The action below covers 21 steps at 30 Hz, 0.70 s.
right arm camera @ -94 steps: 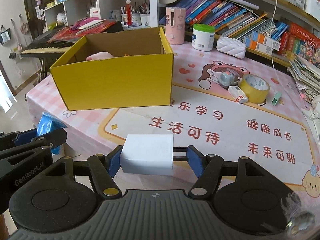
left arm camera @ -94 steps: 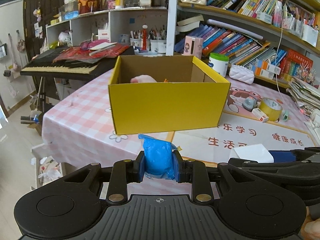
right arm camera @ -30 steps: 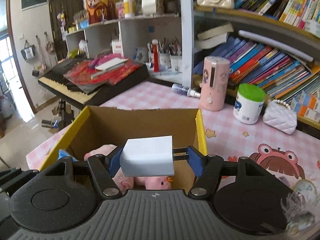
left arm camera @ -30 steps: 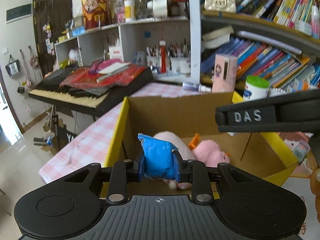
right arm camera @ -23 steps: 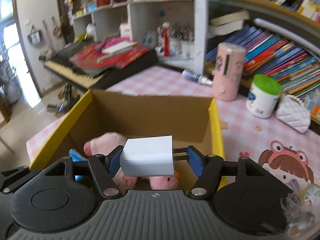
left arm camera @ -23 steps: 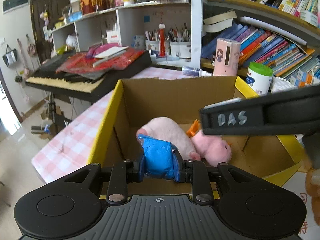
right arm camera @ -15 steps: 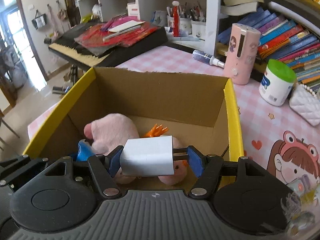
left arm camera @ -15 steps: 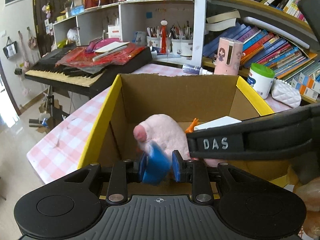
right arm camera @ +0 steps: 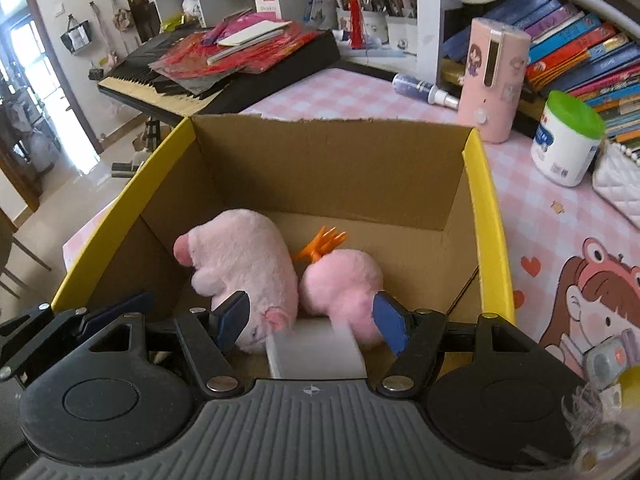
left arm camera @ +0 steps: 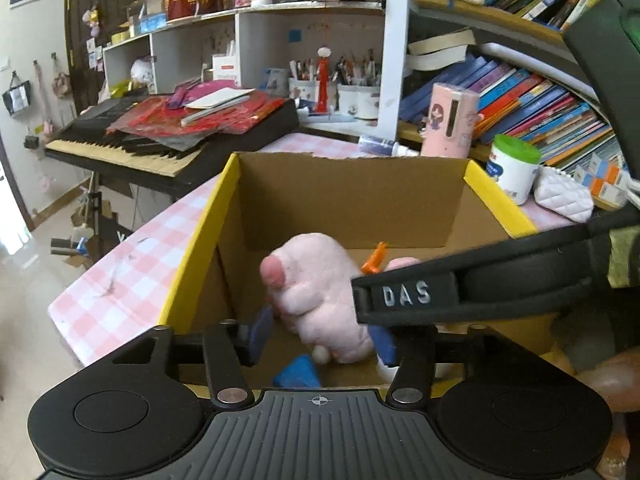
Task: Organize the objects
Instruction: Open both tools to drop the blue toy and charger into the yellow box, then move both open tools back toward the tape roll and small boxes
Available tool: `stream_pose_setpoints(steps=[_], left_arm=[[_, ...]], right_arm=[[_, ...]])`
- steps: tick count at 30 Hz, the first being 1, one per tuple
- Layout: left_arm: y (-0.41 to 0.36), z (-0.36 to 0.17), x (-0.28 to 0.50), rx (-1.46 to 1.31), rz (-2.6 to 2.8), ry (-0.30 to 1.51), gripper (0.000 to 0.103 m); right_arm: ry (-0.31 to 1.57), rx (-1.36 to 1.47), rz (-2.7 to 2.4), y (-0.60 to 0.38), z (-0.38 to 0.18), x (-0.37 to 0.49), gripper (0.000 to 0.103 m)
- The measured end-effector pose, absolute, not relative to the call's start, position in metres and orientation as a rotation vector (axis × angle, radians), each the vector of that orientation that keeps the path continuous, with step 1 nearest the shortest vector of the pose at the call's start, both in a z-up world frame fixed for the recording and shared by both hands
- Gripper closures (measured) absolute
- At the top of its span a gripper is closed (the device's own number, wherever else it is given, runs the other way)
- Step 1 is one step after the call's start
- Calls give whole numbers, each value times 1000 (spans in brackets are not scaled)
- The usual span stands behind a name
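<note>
Both grippers are held over the near wall of the yellow cardboard box [right arm camera: 486, 216], which stands at the left end of the pink checked table [right arm camera: 344, 92].

Left gripper [left arm camera: 320, 334]: released. Its jaws have just been opening, and nothing is pressed between the blue pads [left arm camera: 260, 330]. The blue packet [left arm camera: 298, 372] lies below them on the box floor, against the near wall, free of both pads.

Right gripper [right arm camera: 312, 322]: jaws apart, pads clear of the load. The white block [right arm camera: 316, 346] sits low between the fingers, blurred, touching neither pad; whether it rests on the box floor cannot be told. In the left wrist view this gripper's black arm, lettered "DAS", crosses the right side of the box opening.

Box contents: a pink plush pig [right arm camera: 244, 268] lies along the left half of the floor, snout toward the left wall. A second pink plush piece [right arm camera: 344, 284] with an orange tuft [right arm camera: 320, 246] lies just beside it, toward the right. The white block is just in front of both.

Outside the box, past its right far corner, stand a pink cylindrical container [right arm camera: 494, 80] and a white jar with a green lid [right arm camera: 566, 144]. A keyboard [right arm camera: 224, 68] covered with red papers stands beyond the table's left edge.
</note>
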<state>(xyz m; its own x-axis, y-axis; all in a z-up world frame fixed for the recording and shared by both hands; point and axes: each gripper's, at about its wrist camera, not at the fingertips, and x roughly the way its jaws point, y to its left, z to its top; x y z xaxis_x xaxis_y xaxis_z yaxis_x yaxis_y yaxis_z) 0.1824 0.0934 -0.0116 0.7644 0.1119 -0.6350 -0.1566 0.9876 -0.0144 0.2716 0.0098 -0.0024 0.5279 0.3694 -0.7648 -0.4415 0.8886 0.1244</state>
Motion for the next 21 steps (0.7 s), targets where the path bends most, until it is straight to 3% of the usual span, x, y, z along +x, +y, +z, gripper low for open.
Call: stream_pose_setpoints(steps=[1,4,9,21], left_arm=[[92,-11,181,-61,146,679,43],[89,-8,176,-53,132,648,17],[95,1,164,-107,131,600,16],[109,15,123,-150,195,556,10]], right_arm=[[885,-85,476,9,0,271,36],[866,-50,474,2,8,267,30],[796,16,466,-11,23,250,21],[550,3,343,-39,52,188,18]])
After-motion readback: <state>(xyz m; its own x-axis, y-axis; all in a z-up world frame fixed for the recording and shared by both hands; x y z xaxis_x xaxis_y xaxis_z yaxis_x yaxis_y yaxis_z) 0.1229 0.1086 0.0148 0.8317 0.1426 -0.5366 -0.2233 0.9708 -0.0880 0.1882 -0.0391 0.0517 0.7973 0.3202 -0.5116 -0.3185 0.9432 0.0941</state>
